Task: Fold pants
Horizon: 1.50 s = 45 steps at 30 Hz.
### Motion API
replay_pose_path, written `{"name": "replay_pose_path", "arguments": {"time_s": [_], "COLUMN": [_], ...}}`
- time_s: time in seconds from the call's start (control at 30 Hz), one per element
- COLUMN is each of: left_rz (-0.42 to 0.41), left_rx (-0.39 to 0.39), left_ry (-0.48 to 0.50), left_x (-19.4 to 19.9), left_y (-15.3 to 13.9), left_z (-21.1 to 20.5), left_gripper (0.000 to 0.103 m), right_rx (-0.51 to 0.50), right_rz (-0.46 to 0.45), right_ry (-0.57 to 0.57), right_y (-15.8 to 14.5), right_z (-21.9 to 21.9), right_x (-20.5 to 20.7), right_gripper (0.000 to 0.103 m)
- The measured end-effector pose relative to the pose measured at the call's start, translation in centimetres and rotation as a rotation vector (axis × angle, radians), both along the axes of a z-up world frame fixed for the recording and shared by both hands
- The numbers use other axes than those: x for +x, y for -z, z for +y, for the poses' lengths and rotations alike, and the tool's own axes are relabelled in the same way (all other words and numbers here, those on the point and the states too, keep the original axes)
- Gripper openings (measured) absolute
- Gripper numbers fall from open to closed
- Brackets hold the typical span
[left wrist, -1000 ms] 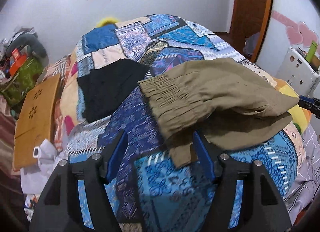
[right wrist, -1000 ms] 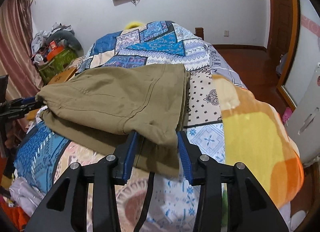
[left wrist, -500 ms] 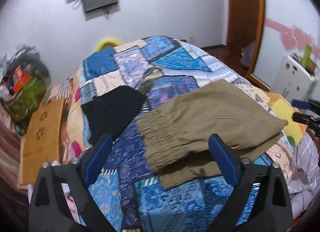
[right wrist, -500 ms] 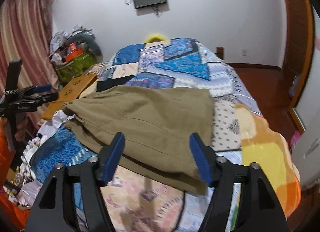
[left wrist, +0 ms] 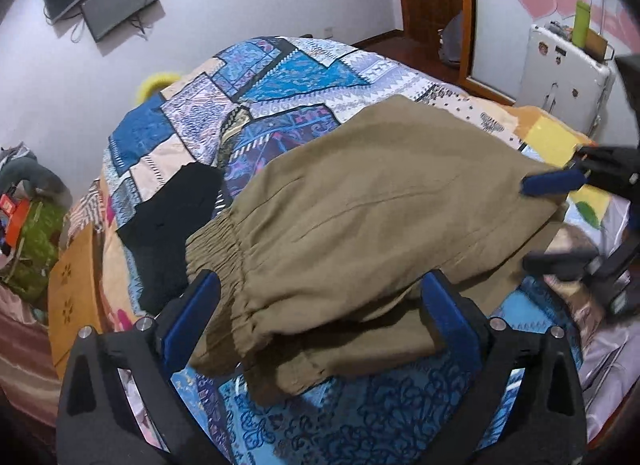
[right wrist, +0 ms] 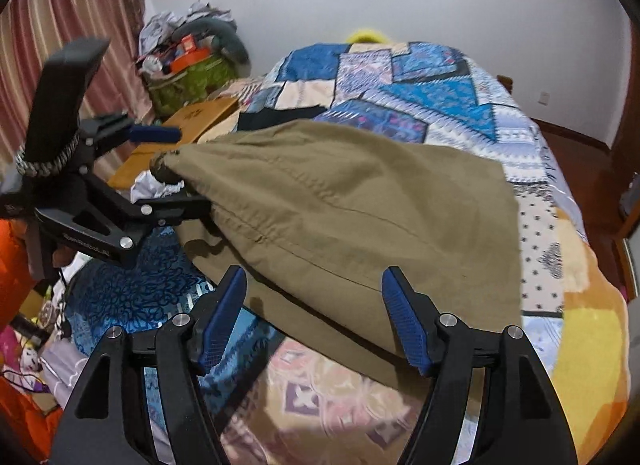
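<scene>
Olive-brown pants lie folded in layers on the patchwork bed; they also show in the right wrist view. Their gathered elastic waistband is at the left end. My left gripper is open, its jaws straddling the waistband end close over the cloth. My right gripper is open, its jaws wide apart just over the near edge at the other end. Each gripper shows in the other's view: the right one and the left one.
A black garment lies on the bed beside the waistband. The patchwork quilt covers the bed. A wooden board and a cluttered green bag stand at the bed's left side. A white cabinet is at the right.
Both grippers opened wide and let go of the pants, drew back, then came in close again over the two ends. The pants stayed folded on the bed.
</scene>
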<state>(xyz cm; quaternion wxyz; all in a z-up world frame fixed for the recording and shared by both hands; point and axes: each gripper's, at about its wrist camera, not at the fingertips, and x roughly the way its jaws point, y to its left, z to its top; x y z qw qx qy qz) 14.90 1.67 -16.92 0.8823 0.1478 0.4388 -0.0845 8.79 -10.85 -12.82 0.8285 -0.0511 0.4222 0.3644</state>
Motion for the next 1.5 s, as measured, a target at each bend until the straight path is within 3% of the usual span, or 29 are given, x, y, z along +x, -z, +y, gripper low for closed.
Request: {"name": "replay_pose_path", "arguments": {"time_s": [0.23, 0.33, 0.6, 0.63, 0.83, 0.97, 1.13, 1.33, 1.5], "left_rz": [0.009, 0.002, 0.046, 0.042, 0.005, -0.031, -0.034, 0.038, 0.031], "left_rx": [-0.074, -0.062, -0.043, -0.027, 0.084, 0.076, 0.044, 0.017, -0.03], "left_ry": [-0.001, 0.03, 0.149, 0.162, 0.148, 0.142, 0.13, 0.126, 0.076], "left_x": [0.9, 0.3, -0.4, -0.4, -0.4, -1.2, -2.1, -3.0, -4.0], "left_y": [-1.4, -1.4, 0.3, 0.6, 1.7, 0.9, 0.3, 2.2, 1.6], "left_z": [0.6, 0.1, -2.1, -2.4, -3.4, -2.7, -1.8, -1.5, -0.8], "left_gripper": [0.102, 0.102, 0.101, 0.098, 0.046, 0.027, 0.02, 0.022, 0.023], "right_rx": [-0.091, -0.126, -0.101, -0.081, -0.003, 0.034, 0.04, 0.012, -0.033], "right_rz": [-0.013, -0.034, -0.083, -0.085, -0.076, -0.078, -0.097, -0.055, -0.014], "right_ry": [-0.094, -0.126, -0.127, -0.142, -0.106, -0.096, -0.124, -0.139, -0.139], "right_y": [1.2, 1.5, 0.7, 0.3, -0.9, -1.5, -2.0, -0.6, 0.1], "right_z": [3.2, 3.9, 3.3, 3.1, 2.2, 1.8, 2.3, 2.6, 2.7], "right_x": [0.6, 0.5, 0.3, 0.1, 0.3, 0.1, -0.9, -1.3, -1.7], "right_gripper": [0.067, 0.066, 0.019, 0.008, 0.007, 0.006, 0.005, 0.007, 0.01]}}
